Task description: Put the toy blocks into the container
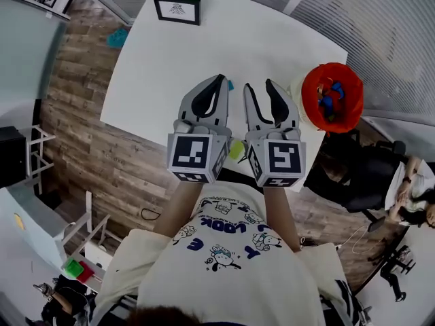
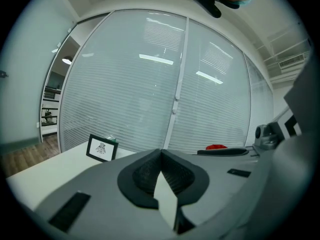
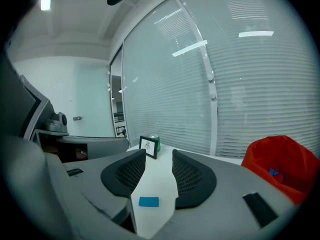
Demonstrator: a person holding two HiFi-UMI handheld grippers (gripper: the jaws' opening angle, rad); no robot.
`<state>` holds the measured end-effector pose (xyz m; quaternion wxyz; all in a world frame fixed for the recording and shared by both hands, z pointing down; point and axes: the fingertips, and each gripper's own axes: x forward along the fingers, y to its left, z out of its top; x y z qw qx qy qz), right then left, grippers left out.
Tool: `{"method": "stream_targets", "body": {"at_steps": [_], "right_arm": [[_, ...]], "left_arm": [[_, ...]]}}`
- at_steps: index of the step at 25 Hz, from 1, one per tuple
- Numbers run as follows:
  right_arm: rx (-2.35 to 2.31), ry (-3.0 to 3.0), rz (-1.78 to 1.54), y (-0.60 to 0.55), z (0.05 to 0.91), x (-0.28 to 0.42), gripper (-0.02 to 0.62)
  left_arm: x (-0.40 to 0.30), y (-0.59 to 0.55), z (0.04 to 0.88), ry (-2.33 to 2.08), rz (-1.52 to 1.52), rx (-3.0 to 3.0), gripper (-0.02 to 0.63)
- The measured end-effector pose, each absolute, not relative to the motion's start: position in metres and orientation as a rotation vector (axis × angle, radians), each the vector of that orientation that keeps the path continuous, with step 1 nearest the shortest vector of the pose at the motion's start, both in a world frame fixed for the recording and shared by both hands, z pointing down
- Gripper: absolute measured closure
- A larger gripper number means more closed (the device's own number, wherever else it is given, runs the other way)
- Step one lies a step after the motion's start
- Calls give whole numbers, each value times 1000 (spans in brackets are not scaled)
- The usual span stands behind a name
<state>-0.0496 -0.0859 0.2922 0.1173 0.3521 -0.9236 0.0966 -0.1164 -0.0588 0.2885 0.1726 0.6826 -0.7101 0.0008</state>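
Tabletop [image 1: 170, 66], white, sits over wood-plank floor [image 1: 75, 114] beside slatted blinds [image 2: 125, 99].

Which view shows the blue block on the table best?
Right gripper view: the blue block lies flat on the white table, seen whole through the right gripper's open jaws, untouched. Head view gives only a small blue sliver between the left gripper and the right. Left gripper view does not show it.

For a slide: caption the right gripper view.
Open right hand-held gripper facing a blue block; red container at right.
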Motion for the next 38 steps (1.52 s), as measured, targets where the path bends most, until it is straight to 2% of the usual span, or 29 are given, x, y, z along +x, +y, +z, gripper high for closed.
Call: {"method": "stream_targets", "body": {"at_steps": [10, 24, 38], "right_arm": [[915, -2656, 313, -78, 323, -85, 426], [859, -2575, 364, -68, 360, -100, 425], [797, -2485, 428, -63, 404, -110, 368]], "left_arm": [[-153, -45, 314, -2033, 3, 1824, 581], [-169, -32, 337, -2015, -2, 1753, 581], [-179, -27, 370, -1978, 21, 1688, 581]]}}
